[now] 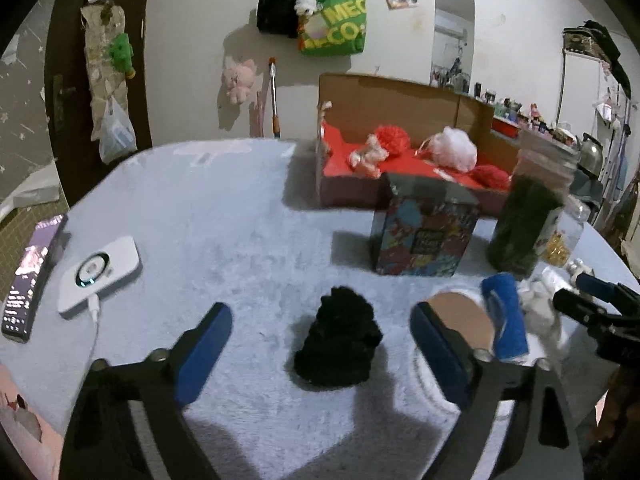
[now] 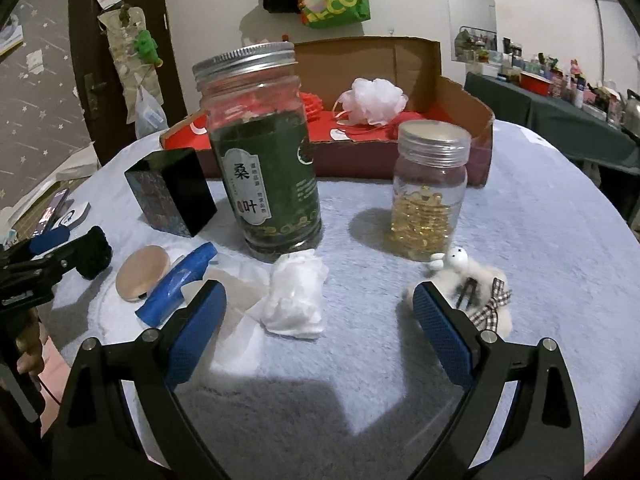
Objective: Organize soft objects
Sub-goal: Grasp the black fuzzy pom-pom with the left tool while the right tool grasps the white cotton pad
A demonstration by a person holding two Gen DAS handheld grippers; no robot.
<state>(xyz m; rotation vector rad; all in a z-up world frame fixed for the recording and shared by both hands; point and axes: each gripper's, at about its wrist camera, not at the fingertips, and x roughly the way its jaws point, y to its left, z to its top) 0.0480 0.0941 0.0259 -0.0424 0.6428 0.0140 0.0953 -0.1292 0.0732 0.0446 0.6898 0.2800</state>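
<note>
The left tongs (image 1: 322, 346) are spread wide, holding nothing, and hover low over a pale blue plush surface (image 1: 208, 216). Between their blue pads lies a black fluffy ball (image 1: 338, 352), resting on the surface without touching either pad. The right tongs (image 2: 320, 320) are also spread wide and hold nothing. A crumpled white soft wad (image 2: 296, 294) lies between their pads, nearer the left one, not touching either. Just beside the right pad lies a small white plush toy (image 2: 472, 284) with a checked bow.

To the left of the wad, a blue roll (image 2: 178, 284) lies tilted against a round tan puff (image 2: 142, 272). Behind these stand a tall jar of dark green leaves (image 2: 268, 160) with a metal lid, a smaller clear jar of golden capsules (image 2: 430, 196), and a dark patterned box (image 2: 170, 196), all upright.

At the far edge of the surface sits an open cardboard box (image 1: 404, 100) with a red lining. Inside it rest a white mesh pouf (image 1: 456, 148), a red pouf (image 1: 390, 140) and a small pink-and-white soft toy (image 1: 368, 156). On the left side of the surface lie a white power bank (image 1: 100, 276) with its cable and a phone (image 1: 30, 276).
</note>
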